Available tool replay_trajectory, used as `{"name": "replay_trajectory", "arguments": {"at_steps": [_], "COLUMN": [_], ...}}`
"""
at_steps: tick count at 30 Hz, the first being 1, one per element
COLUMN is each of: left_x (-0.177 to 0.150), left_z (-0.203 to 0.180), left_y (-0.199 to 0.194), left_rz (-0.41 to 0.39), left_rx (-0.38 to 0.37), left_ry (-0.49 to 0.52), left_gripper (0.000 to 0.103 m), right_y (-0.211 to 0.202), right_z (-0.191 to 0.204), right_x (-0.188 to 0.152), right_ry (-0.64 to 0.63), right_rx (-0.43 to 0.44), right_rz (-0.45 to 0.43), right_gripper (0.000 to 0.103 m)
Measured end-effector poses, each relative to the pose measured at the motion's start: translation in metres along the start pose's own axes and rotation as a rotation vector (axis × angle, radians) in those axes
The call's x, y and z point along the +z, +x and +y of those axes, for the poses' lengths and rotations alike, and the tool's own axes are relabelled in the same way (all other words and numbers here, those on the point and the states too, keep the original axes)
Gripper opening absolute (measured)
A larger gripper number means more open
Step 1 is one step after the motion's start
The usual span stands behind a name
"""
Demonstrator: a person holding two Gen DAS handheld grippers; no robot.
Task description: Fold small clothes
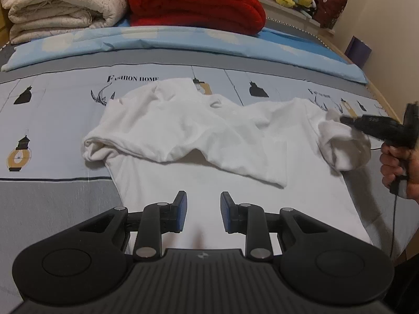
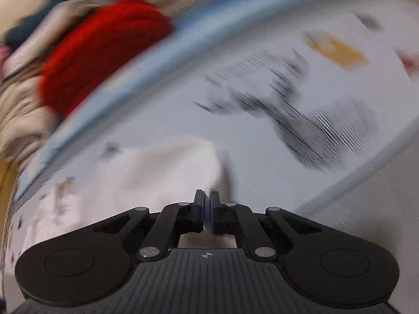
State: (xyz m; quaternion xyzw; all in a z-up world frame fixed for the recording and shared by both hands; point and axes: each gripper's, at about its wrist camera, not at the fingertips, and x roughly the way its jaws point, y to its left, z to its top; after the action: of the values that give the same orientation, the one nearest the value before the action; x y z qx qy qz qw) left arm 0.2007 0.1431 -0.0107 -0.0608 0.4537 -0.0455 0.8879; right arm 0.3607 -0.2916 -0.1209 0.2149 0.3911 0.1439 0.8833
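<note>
Our crumpled white cotton T-shirt (image 1: 199, 136) lies on the lantern-print bedsheet (image 1: 52, 120), one sleeve already folded inward. We pinch the other sleeve with the right gripper (image 2: 207, 204), presumably to fold it; the left gripper (image 1: 203, 209) hovers spread, empty.

Bedsheet (image 1: 52, 196) free around shirt (image 1: 183, 130); folded blankets (image 1: 193, 2) block far edge
</note>
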Motion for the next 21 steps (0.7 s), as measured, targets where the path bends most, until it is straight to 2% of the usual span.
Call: {"name": "replay_trajectory", "arguments": {"at_steps": [2, 3, 5, 6, 8, 10, 13, 15, 16, 19, 21], "left_x": [0.000, 0.000, -0.002, -0.003, -0.004, -0.005, -0.006, -0.005, -0.005, -0.005, -0.005], "left_z": [0.000, 0.000, -0.002, -0.003, -0.004, -0.003, 0.000, 0.001, 0.001, 0.001, 0.001], "left_y": [0.002, 0.004, 0.009, 0.011, 0.013, 0.016, 0.018, 0.018, 0.018, 0.019, 0.019], "left_rz": [0.001, 0.005, 0.015, 0.019, 0.021, 0.021, 0.021, 0.018, 0.017, 0.023, 0.025], "left_rx": [-0.001, -0.002, -0.004, -0.005, -0.008, -0.007, -0.005, -0.006, -0.007, -0.006, -0.007], "left_ry": [0.000, 0.001, 0.006, 0.010, 0.010, 0.005, -0.002, -0.002, -0.002, 0.001, 0.001], "left_gripper": [0.031, 0.031, 0.031, 0.031, 0.031, 0.031, 0.031, 0.031, 0.031, 0.031, 0.031], "right_y": [-0.008, -0.009, -0.003, 0.003, 0.010, 0.004, -0.018, -0.024, -0.020, 0.006, 0.022], "right_z": [0.045, 0.061, 0.085, 0.091, 0.098, 0.092, 0.060, 0.028, 0.012, -0.021, -0.028], "right_x": [-0.008, -0.015, -0.034, -0.043, -0.057, -0.052, -0.022, -0.006, -0.003, -0.006, -0.012], "right_ry": [-0.148, -0.209, -0.295, -0.326, -0.412, -0.405, -0.191, -0.027, 0.041, 0.134, 0.132], "right_rx": [0.192, 0.247, 0.311, 0.316, 0.272, 0.237, 0.195, 0.097, 0.039, -0.096, -0.107], "right_rz": [0.005, 0.030, 0.117, 0.171, 0.228, 0.200, 0.036, -0.061, -0.071, 0.002, 0.063], "right_gripper": [0.004, 0.004, 0.005, 0.007, 0.008, 0.008, 0.010, 0.019, 0.020, 0.020, 0.020]}}
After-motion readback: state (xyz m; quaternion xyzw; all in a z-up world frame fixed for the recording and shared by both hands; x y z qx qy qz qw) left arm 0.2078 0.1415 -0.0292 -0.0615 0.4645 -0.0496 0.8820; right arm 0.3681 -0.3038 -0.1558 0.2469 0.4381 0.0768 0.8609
